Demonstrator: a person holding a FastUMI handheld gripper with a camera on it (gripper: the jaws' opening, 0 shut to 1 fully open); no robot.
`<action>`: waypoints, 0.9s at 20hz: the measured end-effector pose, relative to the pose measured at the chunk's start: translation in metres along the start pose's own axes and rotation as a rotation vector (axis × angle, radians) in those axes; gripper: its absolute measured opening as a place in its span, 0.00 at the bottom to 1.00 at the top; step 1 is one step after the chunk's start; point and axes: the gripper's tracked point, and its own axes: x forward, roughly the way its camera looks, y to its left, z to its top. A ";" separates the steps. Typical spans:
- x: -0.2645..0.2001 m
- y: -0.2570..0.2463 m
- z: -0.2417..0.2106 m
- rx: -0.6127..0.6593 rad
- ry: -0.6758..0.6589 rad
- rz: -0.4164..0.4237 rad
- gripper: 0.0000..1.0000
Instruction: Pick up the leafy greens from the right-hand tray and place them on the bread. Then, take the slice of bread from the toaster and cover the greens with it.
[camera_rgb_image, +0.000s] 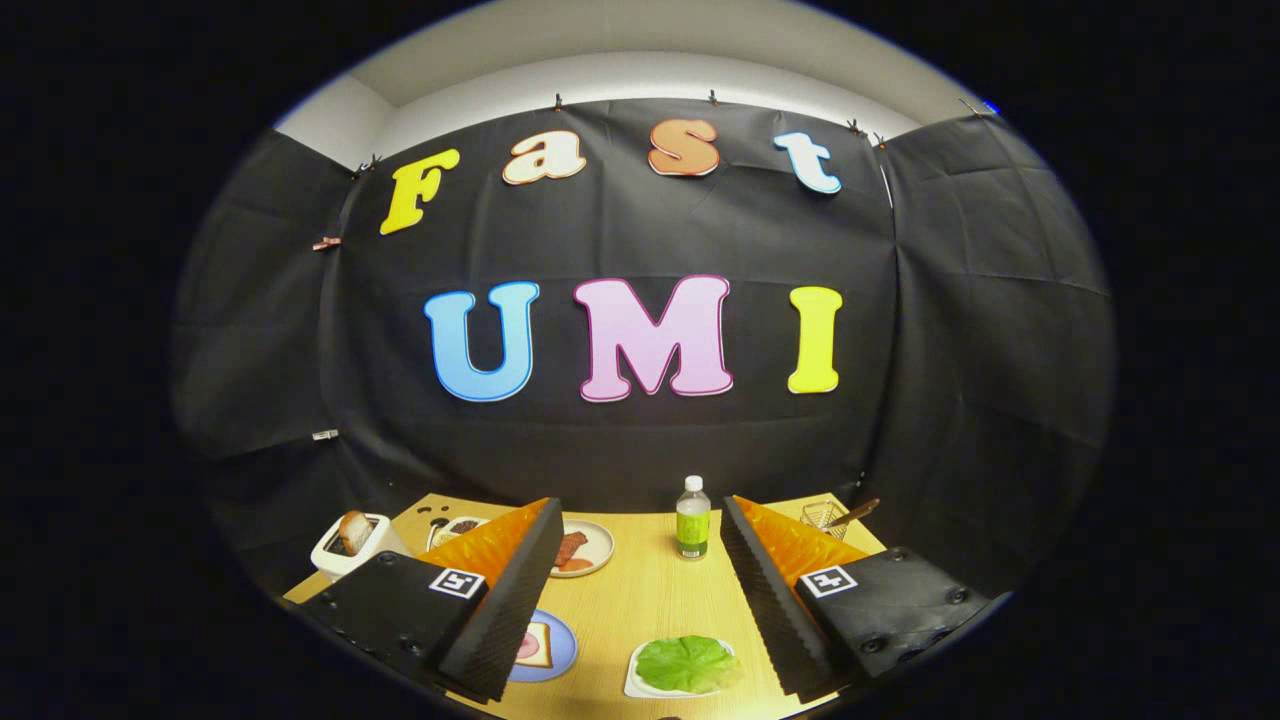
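Observation:
My gripper hangs above the wooden table with its fingers wide apart and nothing between them. The leafy greens lie on a small white tray below the gap, nearer the right finger. A slice of bread with something pink on it rests on a blue plate, partly hidden by the left finger. Far to the left stands a white toaster with a slice of bread sticking up out of it.
A small bottle with a green label stands at the back middle of the table. A pale plate with reddish food lies behind the left finger, beside another dish. A wire basket with a utensil sits at the back right.

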 end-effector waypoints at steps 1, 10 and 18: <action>0.002 0.000 -0.008 -0.002 0.022 0.005 0.98; 0.031 -0.011 -0.081 -0.073 0.183 0.050 0.98; 0.055 -0.044 -0.207 -0.148 0.478 0.112 0.99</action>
